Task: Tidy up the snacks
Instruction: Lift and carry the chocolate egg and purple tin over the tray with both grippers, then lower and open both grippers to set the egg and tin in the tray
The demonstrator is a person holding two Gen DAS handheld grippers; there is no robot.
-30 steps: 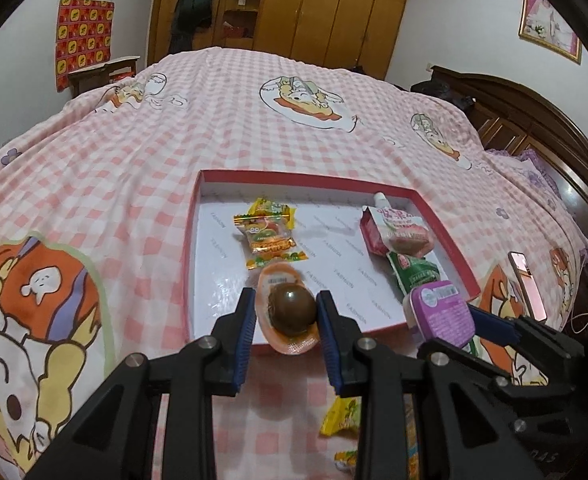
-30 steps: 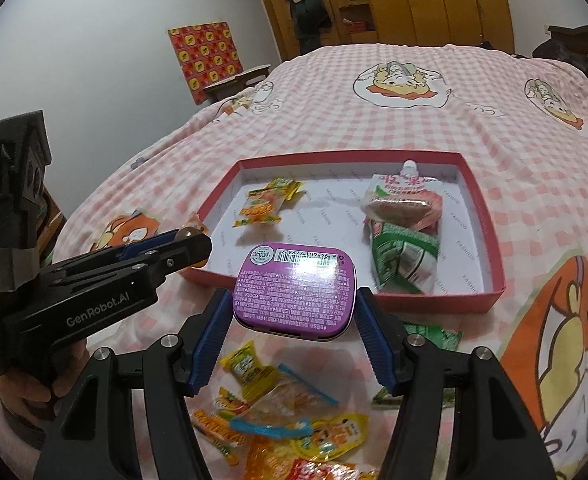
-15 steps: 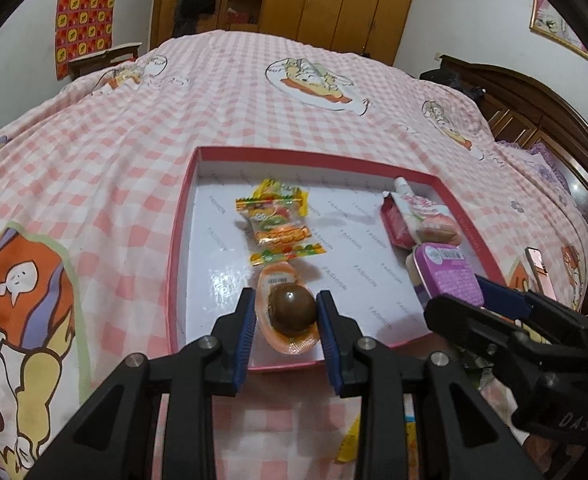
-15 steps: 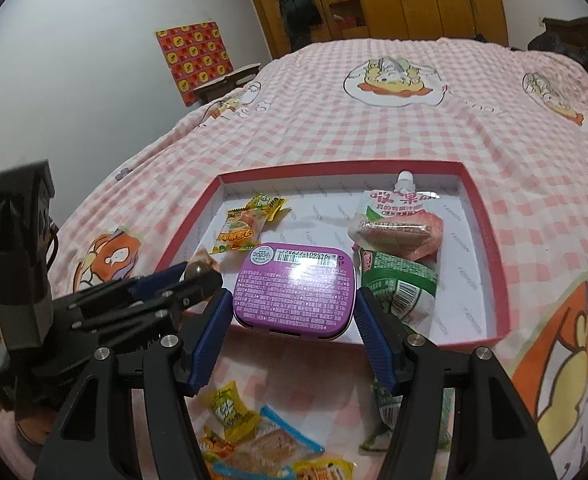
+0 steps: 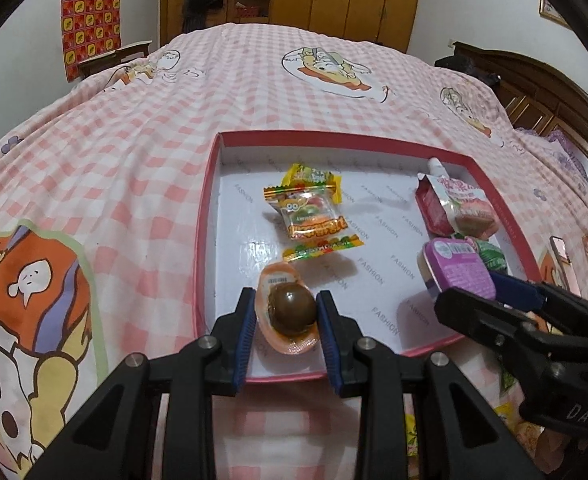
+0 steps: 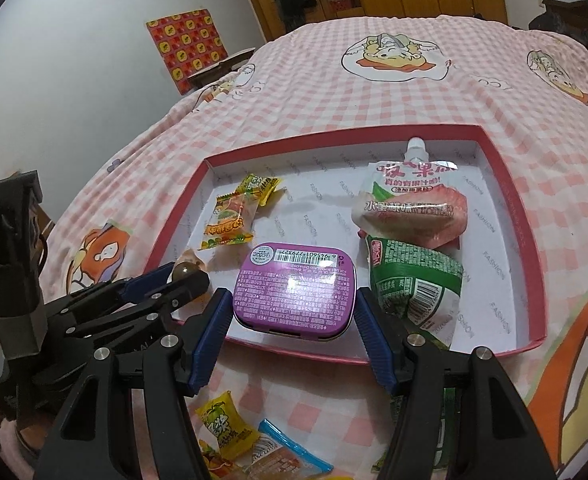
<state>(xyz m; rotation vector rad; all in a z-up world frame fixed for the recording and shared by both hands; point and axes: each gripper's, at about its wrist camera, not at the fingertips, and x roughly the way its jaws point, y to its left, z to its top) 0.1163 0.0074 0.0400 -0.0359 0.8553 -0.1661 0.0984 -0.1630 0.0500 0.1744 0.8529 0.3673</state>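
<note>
Here, at the bottom of the left wrist view, our left gripper is clamped on a brown egg snack in its orange pack, blue pads pressing both sides. The pack's long axis runs up the frame, along the fingers, and it hangs just over the near-left corner of the red tray. In the right wrist view, our right gripper grips a purple tin by its short ends, so the tin's long side lies across the frame between the pads, above the tray's near edge.

Below both grippers, loose snacks lie on the pink checked bedspread, not yet sorted.

Farther up, inside the tray, yellow gummy packets sit just beyond the egg snack, and a pink jelly pouch lies over a green packet directly right of the tin.

We judge the next move to be a straight lowering for each: bare tray floor lies under the egg, while the tin has the green packet close on its right, so it wants setting down slightly left.
</note>
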